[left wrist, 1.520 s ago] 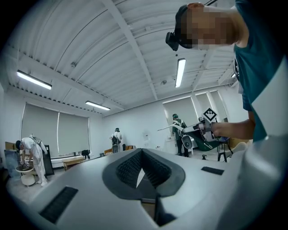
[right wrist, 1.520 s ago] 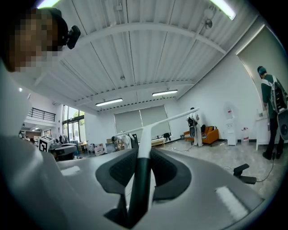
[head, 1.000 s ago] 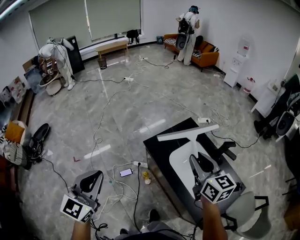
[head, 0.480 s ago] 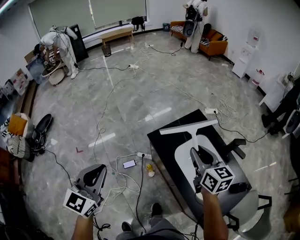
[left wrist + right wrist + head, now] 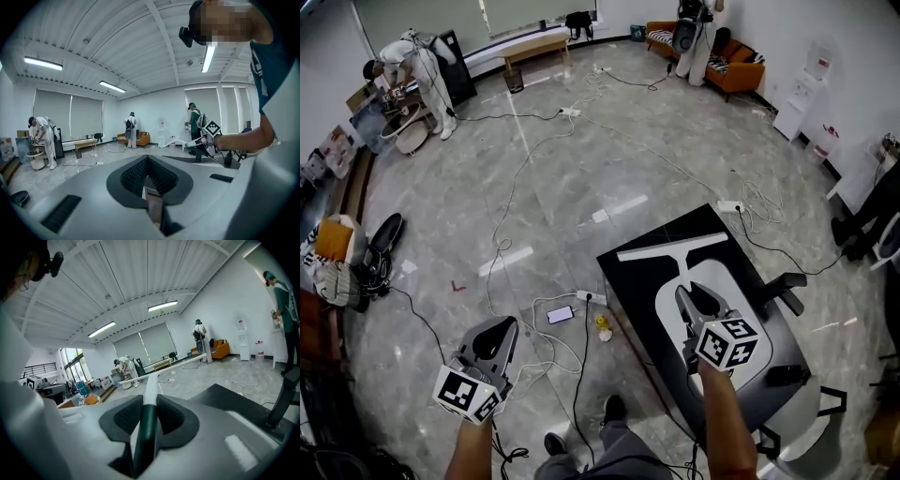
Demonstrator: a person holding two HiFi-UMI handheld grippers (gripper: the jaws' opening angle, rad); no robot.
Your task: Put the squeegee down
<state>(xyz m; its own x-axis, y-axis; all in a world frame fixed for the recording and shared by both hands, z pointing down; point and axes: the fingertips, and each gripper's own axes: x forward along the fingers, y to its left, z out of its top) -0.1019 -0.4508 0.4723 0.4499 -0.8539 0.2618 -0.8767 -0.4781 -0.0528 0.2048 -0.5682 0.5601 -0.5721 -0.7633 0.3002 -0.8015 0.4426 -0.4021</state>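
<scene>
Right claw (image 5: 149,401): closed on the squeegee (image 5: 673,247). Both pads press the dark green lower part of the handle. The white upper part of the handle runs out forward past the pad tips.

Squeegee position: in the right claw, over the black tabletop (image 5: 628,277). The handle points away from the person, and the long white blade sits crosswise above the far end of the tabletop. In the right gripper view the blade stands out against the room behind it. Contact between blade and tabletop: cannot tell from either view.

Left claw (image 5: 147,161): closed, pad tips together, nothing between them. In the head view it is out over the grey marble floor (image 5: 581,178), well to the left of the tabletop and well apart from the squeegee.

Floor near the tabletop's left edge: white cables, a power strip (image 5: 591,296), a phone (image 5: 560,314) lying flat, and a small yellow object (image 5: 602,324).

Far end of the room: an orange sofa (image 5: 739,67).
</scene>
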